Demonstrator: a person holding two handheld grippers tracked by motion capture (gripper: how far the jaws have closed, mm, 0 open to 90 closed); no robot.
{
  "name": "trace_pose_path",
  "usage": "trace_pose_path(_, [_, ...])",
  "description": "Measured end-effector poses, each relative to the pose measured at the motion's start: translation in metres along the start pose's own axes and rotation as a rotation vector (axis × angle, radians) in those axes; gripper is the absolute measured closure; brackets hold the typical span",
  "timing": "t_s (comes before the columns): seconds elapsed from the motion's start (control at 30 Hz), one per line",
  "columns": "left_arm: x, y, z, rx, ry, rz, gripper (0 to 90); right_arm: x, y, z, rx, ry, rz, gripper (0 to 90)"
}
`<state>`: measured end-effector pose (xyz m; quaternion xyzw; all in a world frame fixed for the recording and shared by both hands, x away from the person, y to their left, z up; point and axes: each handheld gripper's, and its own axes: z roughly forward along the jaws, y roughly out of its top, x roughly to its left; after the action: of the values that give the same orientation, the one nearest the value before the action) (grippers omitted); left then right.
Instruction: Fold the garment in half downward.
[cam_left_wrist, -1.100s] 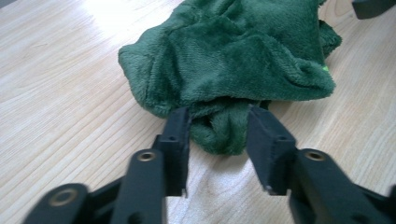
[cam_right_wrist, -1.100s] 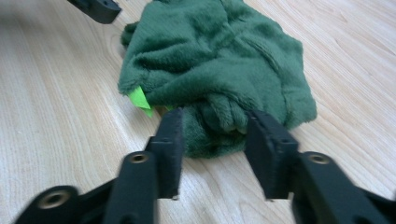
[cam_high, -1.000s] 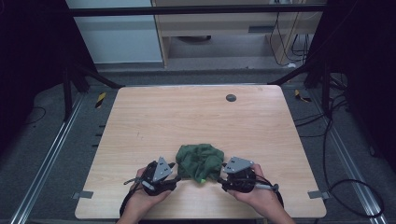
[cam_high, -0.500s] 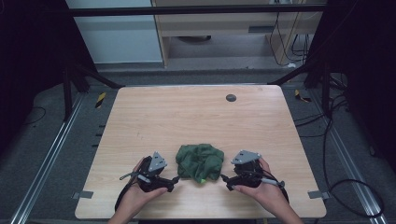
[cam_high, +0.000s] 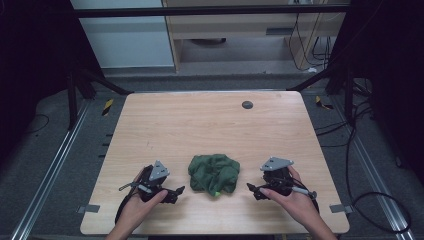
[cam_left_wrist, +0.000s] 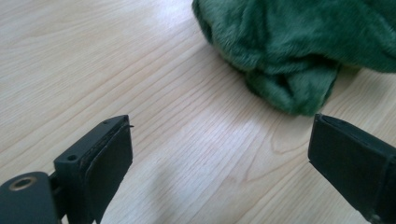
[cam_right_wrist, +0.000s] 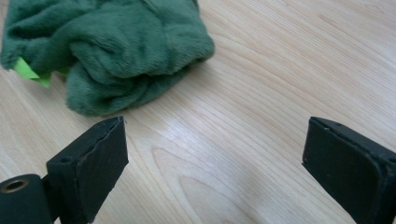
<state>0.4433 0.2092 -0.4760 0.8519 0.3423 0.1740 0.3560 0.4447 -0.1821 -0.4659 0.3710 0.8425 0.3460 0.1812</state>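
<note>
The crumpled green cloth (cam_high: 214, 173) lies on the table (cam_high: 200, 125) at 6 o'clock, its folds hiding a green tag (cam_right_wrist: 30, 72), between left tongs (cam_high: 176, 192) and right tongs (cam_high: 251, 189), both just spread, empty.

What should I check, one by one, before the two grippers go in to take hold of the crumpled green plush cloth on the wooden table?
1. Left gripper jaws open, nothing between them: ok.
2. Right gripper jaws open, nothing between them: ok.
3. Crumpled green plush cloth lies between both grippers, apart from each: ok.
4. Light wooden table bare beside the cloth: ok.
5. Small bright green tag on the cloth, attached or loose: cannot tell.
</note>
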Motion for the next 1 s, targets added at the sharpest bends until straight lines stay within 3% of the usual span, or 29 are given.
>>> trace_pose_path(0.57, [0.032,-0.022,-0.004,0.092,0.063,0.006,5.4,-0.036,-0.016,0.004,0.053,-0.041,0.066,8.5])
trace_pose_path(0.7, [0.043,-0.023,-0.001,0.095,0.085,-0.019,5.2,-0.045,-0.018,0.01,0.068,-0.043,0.094,8.3])
trace_pose_path(1.0, [0.067,-0.02,0.01,0.097,0.141,-0.058,5.2,-0.057,-0.012,0.025,0.036,-0.065,0.113,8.1])
